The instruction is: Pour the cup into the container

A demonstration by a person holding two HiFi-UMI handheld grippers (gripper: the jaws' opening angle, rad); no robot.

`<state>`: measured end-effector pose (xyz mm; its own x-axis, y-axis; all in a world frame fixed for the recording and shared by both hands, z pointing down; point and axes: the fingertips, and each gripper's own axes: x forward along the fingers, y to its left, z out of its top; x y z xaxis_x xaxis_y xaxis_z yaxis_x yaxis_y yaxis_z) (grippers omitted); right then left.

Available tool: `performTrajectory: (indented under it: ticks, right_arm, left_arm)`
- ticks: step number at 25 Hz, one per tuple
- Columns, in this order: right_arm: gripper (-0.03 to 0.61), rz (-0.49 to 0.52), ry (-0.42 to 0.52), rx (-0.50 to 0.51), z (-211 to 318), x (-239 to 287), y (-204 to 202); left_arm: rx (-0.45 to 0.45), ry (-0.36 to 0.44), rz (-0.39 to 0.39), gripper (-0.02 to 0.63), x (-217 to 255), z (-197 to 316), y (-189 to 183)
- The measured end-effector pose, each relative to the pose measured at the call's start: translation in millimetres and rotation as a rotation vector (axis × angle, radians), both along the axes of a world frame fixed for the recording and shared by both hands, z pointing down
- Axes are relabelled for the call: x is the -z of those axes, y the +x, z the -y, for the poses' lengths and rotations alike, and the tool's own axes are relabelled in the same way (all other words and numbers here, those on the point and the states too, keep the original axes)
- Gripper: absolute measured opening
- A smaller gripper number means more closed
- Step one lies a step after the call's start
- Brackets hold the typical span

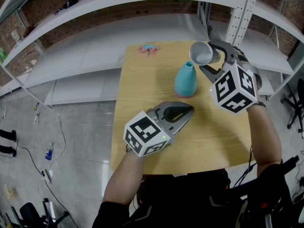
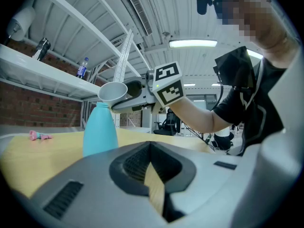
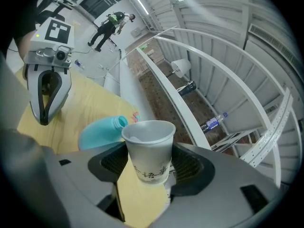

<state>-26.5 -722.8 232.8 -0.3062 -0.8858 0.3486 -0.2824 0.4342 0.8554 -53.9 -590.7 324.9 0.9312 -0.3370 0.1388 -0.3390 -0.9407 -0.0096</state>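
A teal bottle-shaped container (image 1: 185, 80) stands upright on the wooden table (image 1: 142, 94). My right gripper (image 1: 211, 59) is shut on a white paper cup (image 1: 201, 53), held tilted just above and to the right of the container's neck. In the left gripper view the cup (image 2: 112, 91) hangs right over the container's (image 2: 99, 129) mouth. In the right gripper view the cup (image 3: 148, 148) sits between the jaws, with the container (image 3: 99, 133) behind it. My left gripper (image 1: 190, 109) hovers low over the table in front of the container, shut, with nothing held.
A small pink object (image 1: 149, 48) lies at the table's far edge. White shelving with a perforated upright (image 1: 242, 13) stands behind the table. The floor to the left holds cables and a bottle (image 1: 49, 152).
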Motion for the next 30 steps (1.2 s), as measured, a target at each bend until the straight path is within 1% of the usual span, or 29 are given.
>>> performTrajectory:
  ticks: [8,14,30]
  right_arm:
    - [0.291,-0.026,0.016,0.01,-0.6,-1.2,-1.7]
    - [0.291,-0.078,0.045,0.002,0.1,-3.7,-2.1]
    - [0.29,-0.139,0.094,0.0,1.7,-0.1,-3.9]
  left_arm:
    - [0.0,0.001,0.001,-0.008,-0.9,-0.4,1.6]
    - [-0.001,0.0,0.001,-0.008,-2.2,-0.7,1.2]
    - [-0.001,0.0,0.001,-0.009,-1.0,-1.2,1.6]
